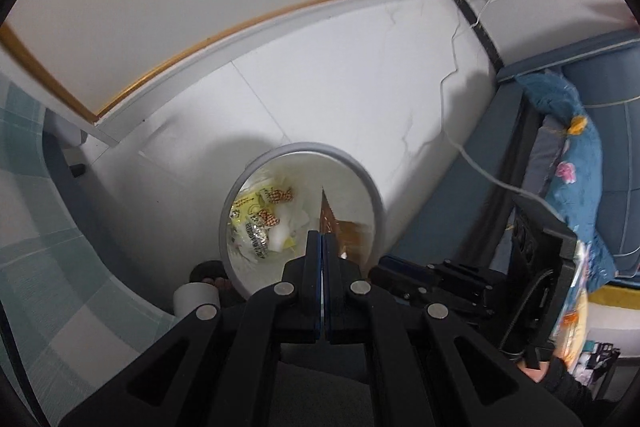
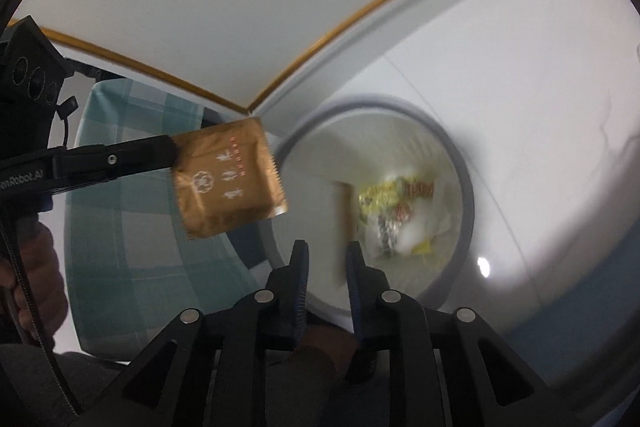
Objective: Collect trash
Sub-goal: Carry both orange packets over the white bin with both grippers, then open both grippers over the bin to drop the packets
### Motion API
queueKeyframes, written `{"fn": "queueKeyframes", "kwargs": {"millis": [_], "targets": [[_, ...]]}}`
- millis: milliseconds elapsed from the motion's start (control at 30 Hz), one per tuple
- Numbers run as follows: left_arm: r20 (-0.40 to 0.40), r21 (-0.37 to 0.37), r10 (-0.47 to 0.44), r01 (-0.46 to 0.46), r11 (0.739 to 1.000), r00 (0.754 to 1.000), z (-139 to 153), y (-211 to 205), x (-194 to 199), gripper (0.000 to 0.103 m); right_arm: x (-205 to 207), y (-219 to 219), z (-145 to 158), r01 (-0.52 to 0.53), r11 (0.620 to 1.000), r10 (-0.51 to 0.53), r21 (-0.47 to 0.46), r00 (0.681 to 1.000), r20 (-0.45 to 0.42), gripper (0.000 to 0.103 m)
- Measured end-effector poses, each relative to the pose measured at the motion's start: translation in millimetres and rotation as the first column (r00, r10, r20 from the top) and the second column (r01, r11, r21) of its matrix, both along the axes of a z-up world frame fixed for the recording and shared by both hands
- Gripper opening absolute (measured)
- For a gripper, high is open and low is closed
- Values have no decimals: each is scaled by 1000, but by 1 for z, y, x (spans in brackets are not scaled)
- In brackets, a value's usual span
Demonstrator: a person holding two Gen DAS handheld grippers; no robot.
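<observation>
Right wrist view, left tongs [image 2: 170, 151] clamping gold packet [image 2: 230, 179], right tongs [image 2: 326, 255] parted, empty, over bin [image 2: 466, 187].

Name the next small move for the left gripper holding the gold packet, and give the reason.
Probably open the left gripper: it is shut on the gold packet, which hangs at the rim of the white bin holding other wrappers, so it should drop in.

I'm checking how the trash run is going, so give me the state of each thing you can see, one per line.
Left gripper: shut on the brown packet, above the bin.
Brown packet: held by one edge, hanging in the air, not in the bin.
Right gripper: open, nothing between its fingers.
Trash bin: upright, lidless, wrappers at the bottom.
</observation>
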State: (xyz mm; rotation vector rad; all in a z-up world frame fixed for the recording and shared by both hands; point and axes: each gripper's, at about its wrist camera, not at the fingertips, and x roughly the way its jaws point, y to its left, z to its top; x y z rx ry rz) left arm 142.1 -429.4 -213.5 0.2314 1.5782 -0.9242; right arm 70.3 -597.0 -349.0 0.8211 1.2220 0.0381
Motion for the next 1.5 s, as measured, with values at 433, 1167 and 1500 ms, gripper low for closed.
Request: {"fn": "queueKeyframes", "kwargs": {"millis": [433,1167,1500], "targets": [[-30,74,-31,33,997,999,-24,-15,-10,0,-27,-22,12,100,993,-100,-70,995,-7,70],[218,13,66,-70,997,974,44,18,-25,60,-42,-21,75,180,974,-165,-139,980,109,91],[346,-50,183,-177,983,920,85,53,-30,71,-51,-4,114,175,969,-146,-177,975,166,97]]}}
